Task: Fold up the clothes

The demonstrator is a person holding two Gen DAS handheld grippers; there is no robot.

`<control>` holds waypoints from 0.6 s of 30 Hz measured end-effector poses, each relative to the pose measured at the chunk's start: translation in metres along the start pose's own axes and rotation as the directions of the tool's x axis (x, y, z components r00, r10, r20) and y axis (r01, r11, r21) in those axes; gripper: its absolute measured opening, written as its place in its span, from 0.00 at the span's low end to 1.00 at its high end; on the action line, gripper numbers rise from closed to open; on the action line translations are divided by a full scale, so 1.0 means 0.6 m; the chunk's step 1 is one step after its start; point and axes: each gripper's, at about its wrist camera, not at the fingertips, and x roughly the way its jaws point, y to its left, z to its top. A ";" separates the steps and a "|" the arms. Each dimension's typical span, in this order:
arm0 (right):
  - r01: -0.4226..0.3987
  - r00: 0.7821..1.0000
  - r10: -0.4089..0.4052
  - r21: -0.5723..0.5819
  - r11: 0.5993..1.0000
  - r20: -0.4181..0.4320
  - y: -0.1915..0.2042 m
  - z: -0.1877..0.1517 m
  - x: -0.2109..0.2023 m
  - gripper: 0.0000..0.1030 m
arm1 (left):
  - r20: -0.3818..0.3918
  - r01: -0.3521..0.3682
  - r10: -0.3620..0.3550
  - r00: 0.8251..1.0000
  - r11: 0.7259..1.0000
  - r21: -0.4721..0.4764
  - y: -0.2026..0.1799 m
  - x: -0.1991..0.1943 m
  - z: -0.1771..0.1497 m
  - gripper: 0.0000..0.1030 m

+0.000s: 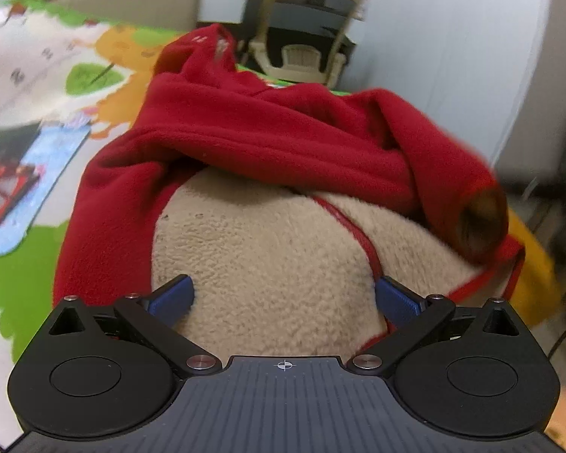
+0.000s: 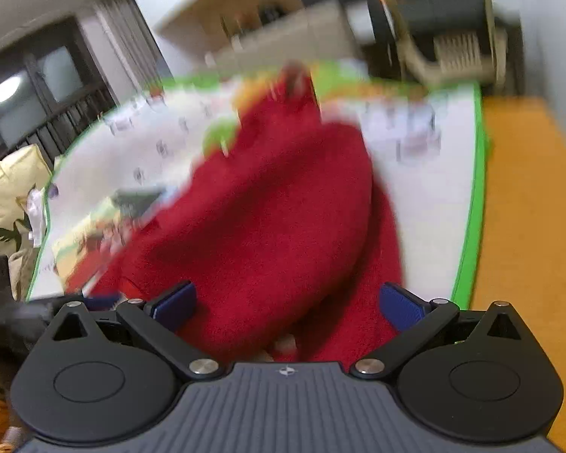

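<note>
Red fleece jacket lies heaped on the printed play mat, which covers the floor, with its cream sherpa lining turned up toward the left wrist camera and a sleeve cuff flopped over on the right. In the right wrist view the same garment stretches away from the near edge toward the far green border of the mat, badly blurred, so the fine lie of the cloth there cannot be read. The left gripper is released, its blue pads spread wide either side of the lining and the red zipper edge, close to the cloth but gripping nothing that I can see. The right gripper is likewise released, jaws wide over the red fleece. My judgement is that the garment is not yet flattened, so folding proper has barely begun. To do this step well, each gripper should take one layer only, at a hem or shoulder corner rather than mid-panel, since thick fleece bunches and a deep bite would drag the lining along. Pinch firmly, lift just enough to free the folded-over sleeve, then draw the two corners apart evenly so the body spreads flat on the mat. A book or printed card at the left could catch a trailing edge, so keep the cloth clear of it.
</note>
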 end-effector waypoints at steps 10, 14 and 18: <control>-0.022 0.998 0.002 -0.307 0.952 -0.064 0.083 -0.031 0.033 0.20 | 0.054 -0.035 0.035 0.998 0.999 -0.012 -0.005 -0.020 -0.004 1.00; 0.234 0.963 -0.184 -0.275 0.932 0.195 0.024 0.045 0.006 0.10 | 0.149 -0.094 0.082 0.985 0.993 0.077 -0.016 -0.063 0.024 1.00; 0.489 0.839 -0.444 -0.078 0.869 0.315 -0.068 0.137 0.000 0.15 | 0.218 -0.117 0.075 0.973 0.976 0.185 -0.042 -0.064 0.071 0.99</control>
